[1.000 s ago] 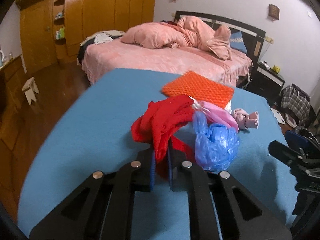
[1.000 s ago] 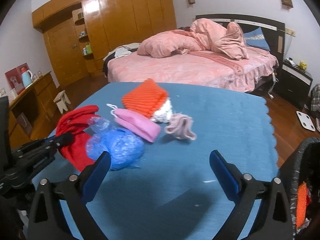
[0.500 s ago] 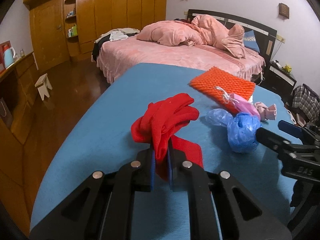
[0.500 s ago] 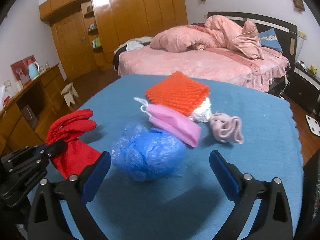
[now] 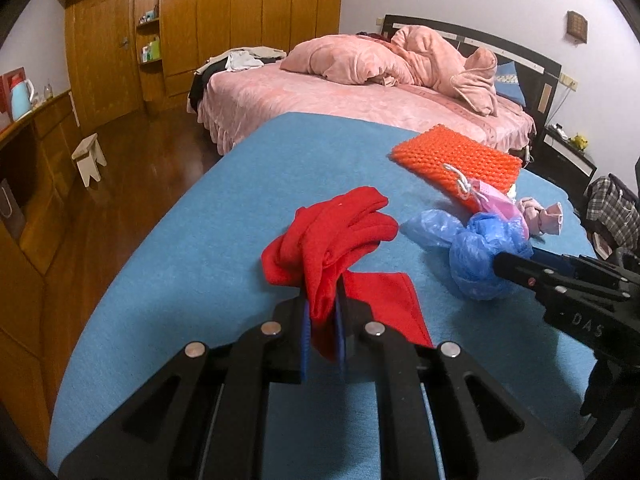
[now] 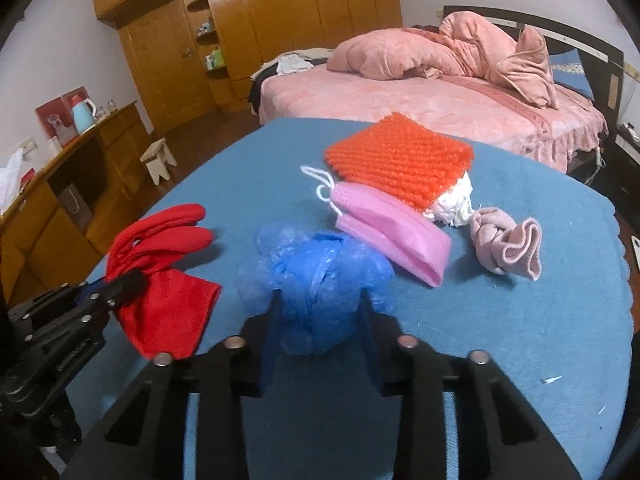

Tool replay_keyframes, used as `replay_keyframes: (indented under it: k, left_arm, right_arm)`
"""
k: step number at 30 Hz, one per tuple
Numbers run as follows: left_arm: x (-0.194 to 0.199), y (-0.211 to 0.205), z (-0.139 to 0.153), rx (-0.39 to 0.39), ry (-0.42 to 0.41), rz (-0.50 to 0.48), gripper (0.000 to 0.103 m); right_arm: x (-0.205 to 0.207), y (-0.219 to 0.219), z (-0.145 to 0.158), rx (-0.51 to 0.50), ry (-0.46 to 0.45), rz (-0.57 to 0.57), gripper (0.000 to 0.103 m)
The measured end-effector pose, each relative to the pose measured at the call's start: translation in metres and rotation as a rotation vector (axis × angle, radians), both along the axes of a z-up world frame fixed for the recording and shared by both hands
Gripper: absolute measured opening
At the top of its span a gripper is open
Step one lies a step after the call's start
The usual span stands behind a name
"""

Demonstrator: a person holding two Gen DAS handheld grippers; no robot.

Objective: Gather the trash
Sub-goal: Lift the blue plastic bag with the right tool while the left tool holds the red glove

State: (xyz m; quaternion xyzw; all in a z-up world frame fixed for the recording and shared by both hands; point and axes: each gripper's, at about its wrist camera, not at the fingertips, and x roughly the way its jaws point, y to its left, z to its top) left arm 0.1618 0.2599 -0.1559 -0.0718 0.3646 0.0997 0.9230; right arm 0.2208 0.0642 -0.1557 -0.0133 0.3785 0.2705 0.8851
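My left gripper (image 5: 321,300) is shut on a red glove (image 5: 336,236) and holds it on the blue table (image 5: 200,232); the glove also shows in the right wrist view (image 6: 160,248). My right gripper (image 6: 318,304) has closed around a crumpled blue plastic bag (image 6: 316,276), its fingers pressing both sides; the bag also shows in the left wrist view (image 5: 480,256). Behind the bag lie a pink face mask (image 6: 392,228), an orange knitted piece (image 6: 400,160), a white wad (image 6: 456,204) and a pale pink sock (image 6: 508,244).
The table ends at a scalloped right edge (image 6: 624,264). A pink bed (image 6: 440,100) stands beyond it. A wooden cabinet (image 6: 60,184) and a small stool (image 6: 158,158) are at the left, wardrobes (image 6: 280,28) behind.
My right gripper moved forward and narrowed from wide open onto the blue bag. My left gripper kept hold of the red glove and shifted slightly left.
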Motion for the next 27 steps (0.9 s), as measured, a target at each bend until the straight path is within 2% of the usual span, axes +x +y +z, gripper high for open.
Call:
replay_keyframes:
  k: [7,13,15,17,19,20,21,22,24,27]
  left_arm:
    - [-0.009,-0.009,0.011,0.008,-0.027,-0.020,0.009]
    - [-0.017,-0.022,0.020,0.014,-0.053,-0.054,0.009]
    - [-0.018,-0.025,0.020,0.013,-0.051,-0.061,0.009]
    - [-0.019,-0.026,0.017,0.013,-0.045,-0.064,0.009]
    - [-0.019,-0.028,0.014,0.022,-0.034,-0.067,0.009]
    - [-0.020,-0.028,0.012,0.025,-0.026,-0.067,0.009]
    - [-0.020,-0.026,0.009,0.024,-0.018,-0.066,0.009]
    - [-0.020,-0.025,0.007,0.021,-0.012,-0.064,0.009]
    - [-0.020,-0.023,0.005,0.024,-0.004,-0.061,0.009]
    - [-0.021,-0.020,0.000,0.023,0.011,-0.055,0.009]
  right_arm:
    - [-0.014,-0.006,0.019,0.030,-0.034,0.025,0.005]
    - [-0.023,-0.018,0.035,0.054,-0.065,0.031,0.003]
    - [-0.023,-0.019,0.032,0.032,-0.055,0.026,0.003]
    - [-0.023,-0.020,0.030,0.028,-0.047,0.022,0.009]
    - [-0.022,-0.020,0.025,0.023,-0.020,0.022,0.038]
    - [-0.022,-0.019,0.023,0.021,-0.020,0.019,0.046]
    - [-0.022,-0.017,0.021,0.015,-0.018,0.022,0.059]
    - [-0.023,-0.016,0.019,0.007,-0.018,0.023,0.066]
    - [-0.025,-0.013,0.013,-0.018,-0.012,0.015,0.079]
    - [-0.026,-0.011,0.001,-0.046,0.004,-0.003,0.081]
